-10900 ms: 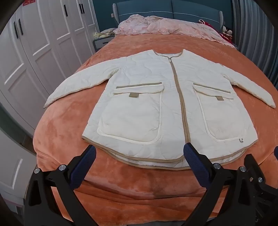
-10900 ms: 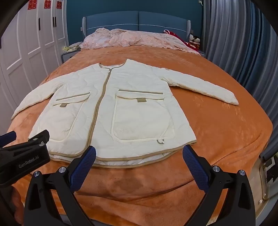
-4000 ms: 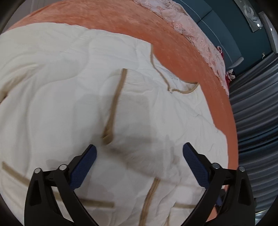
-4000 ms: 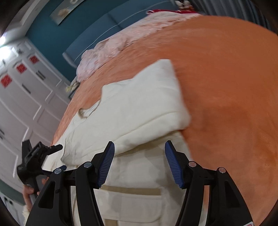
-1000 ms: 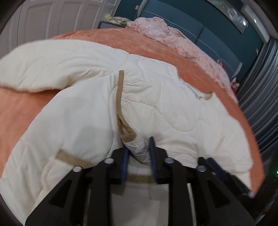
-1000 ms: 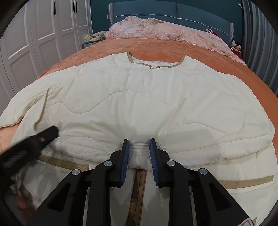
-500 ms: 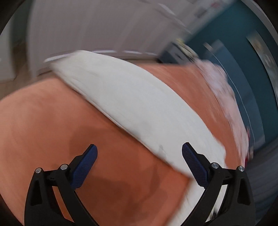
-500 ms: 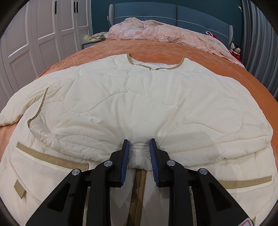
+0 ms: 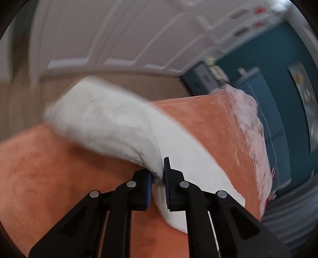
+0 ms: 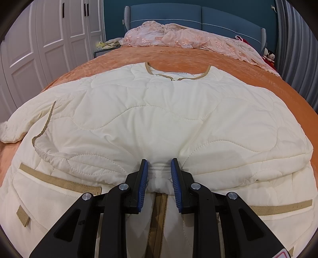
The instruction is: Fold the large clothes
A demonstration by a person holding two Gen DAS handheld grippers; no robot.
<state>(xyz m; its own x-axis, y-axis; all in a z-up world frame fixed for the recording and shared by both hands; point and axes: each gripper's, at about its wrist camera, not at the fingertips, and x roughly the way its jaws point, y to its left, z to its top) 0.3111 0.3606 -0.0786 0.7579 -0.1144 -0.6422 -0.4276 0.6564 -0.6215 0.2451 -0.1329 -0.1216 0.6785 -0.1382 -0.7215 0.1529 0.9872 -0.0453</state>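
Observation:
A cream quilted jacket with tan trim lies on the orange bed cover, its lower part folded up over the chest. My right gripper is shut on a bunch of that folded edge at the middle. The jacket's left sleeve stretches out to the bed's side, its cuff hanging past the edge. My left gripper is shut on this sleeve partway along it, with cloth pinched between the blue pads. In the right wrist view the sleeve shows only at the far left.
White wardrobe doors stand along the left, with wooden floor between them and the bed. Pink lace bedding lies before the blue headboard. A nightstand sits at the back left. Grey curtains hang at the right.
My left gripper let go of the jacket's folded edge, swung out left to the sleeve, opened wide and has shut on the sleeve. The right gripper has kept still on its hold.

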